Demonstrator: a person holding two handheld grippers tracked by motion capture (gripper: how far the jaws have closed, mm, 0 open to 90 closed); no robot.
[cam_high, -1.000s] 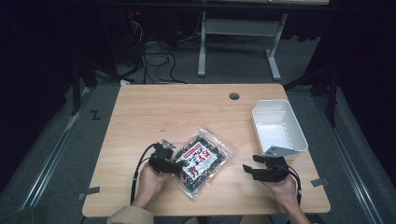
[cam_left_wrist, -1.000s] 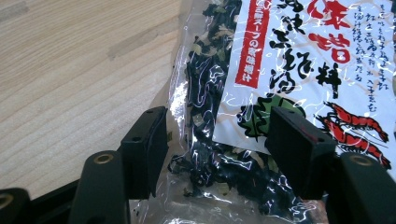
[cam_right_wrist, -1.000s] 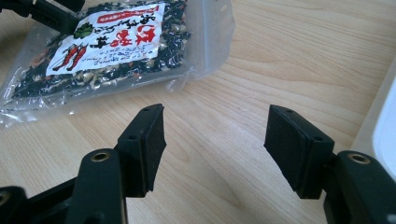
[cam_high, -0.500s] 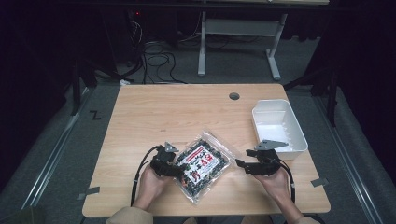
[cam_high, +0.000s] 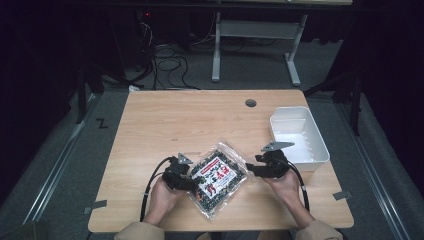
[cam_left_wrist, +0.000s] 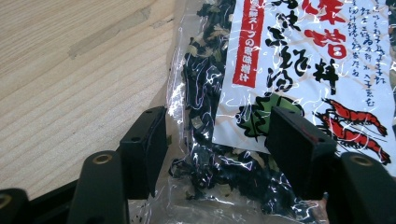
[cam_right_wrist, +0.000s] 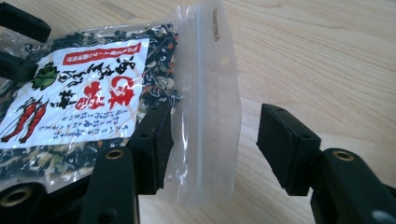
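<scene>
Both grippers at a bag of dried seaweed near the table's front edge

Nearest the person, the clear bag of dark dried seaweed, with a white and red printed label, lies flat on the wooden table between the two hands. The left gripper has its jaws spread wide astride the bag's near edge, not yet pinching it. The right gripper is likewise spread, one jaw beside the bag's clear zip strip and the other over bare wood. Farther off to the right stands a white bin, and beyond the bag a round hole in the tabletop
</scene>
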